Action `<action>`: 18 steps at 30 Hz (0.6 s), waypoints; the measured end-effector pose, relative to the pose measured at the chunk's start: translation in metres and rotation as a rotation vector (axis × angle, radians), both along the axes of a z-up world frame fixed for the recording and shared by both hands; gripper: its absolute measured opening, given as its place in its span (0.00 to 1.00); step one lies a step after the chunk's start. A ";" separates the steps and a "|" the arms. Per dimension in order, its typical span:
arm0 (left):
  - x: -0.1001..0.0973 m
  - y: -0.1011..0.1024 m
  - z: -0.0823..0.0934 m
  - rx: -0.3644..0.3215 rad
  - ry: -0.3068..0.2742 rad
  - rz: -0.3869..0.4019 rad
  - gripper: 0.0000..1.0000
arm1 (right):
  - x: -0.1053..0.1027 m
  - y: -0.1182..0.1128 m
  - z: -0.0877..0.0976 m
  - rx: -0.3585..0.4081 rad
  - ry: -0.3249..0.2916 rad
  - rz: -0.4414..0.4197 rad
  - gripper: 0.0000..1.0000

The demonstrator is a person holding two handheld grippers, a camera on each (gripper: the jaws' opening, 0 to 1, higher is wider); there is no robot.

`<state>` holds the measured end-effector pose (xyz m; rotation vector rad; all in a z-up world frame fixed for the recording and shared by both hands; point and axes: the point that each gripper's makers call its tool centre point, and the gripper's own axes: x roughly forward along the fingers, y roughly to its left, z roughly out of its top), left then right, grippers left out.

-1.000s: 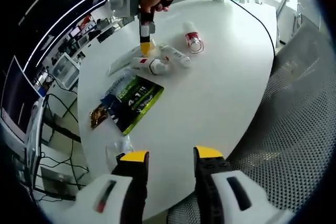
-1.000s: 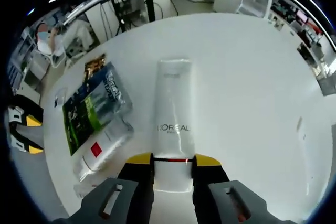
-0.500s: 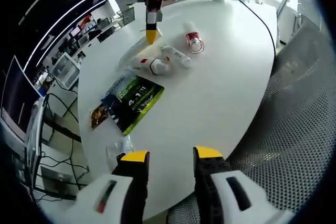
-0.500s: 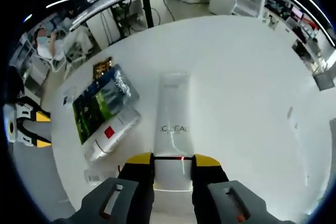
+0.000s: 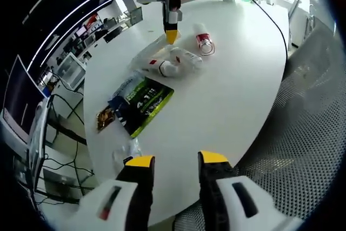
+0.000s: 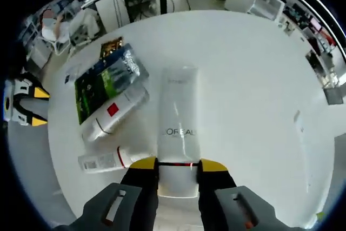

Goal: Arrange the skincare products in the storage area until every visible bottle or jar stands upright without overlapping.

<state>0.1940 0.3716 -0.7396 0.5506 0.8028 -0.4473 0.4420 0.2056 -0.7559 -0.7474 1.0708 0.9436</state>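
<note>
The right gripper [image 6: 178, 166] pinches the white tube [image 6: 178, 133] between its jaws and has lifted it higher off the table [image 6: 254, 79]. Standing it up comes next. The left gripper [image 5: 174, 162] waits, jaws spread.

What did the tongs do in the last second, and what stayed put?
The right tongs, shut on the white L'Oreal tube all along, lifted it off the table; in the left gripper view they have risen away from the pile. The left tongs stayed open, hovering by the table's edge. The tube with the red square and green packet didn't move.
</note>
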 end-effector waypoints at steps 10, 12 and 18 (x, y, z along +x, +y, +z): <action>0.002 0.003 0.003 -0.007 -0.015 0.022 0.27 | -0.005 -0.002 -0.011 -0.037 0.064 -0.016 0.23; 0.002 0.004 0.004 -0.008 -0.018 0.029 0.27 | -0.005 -0.004 -0.014 -0.064 0.056 0.008 0.23; 0.004 0.006 0.006 -0.011 -0.031 0.037 0.25 | -0.010 -0.004 -0.013 -0.112 0.068 0.051 0.24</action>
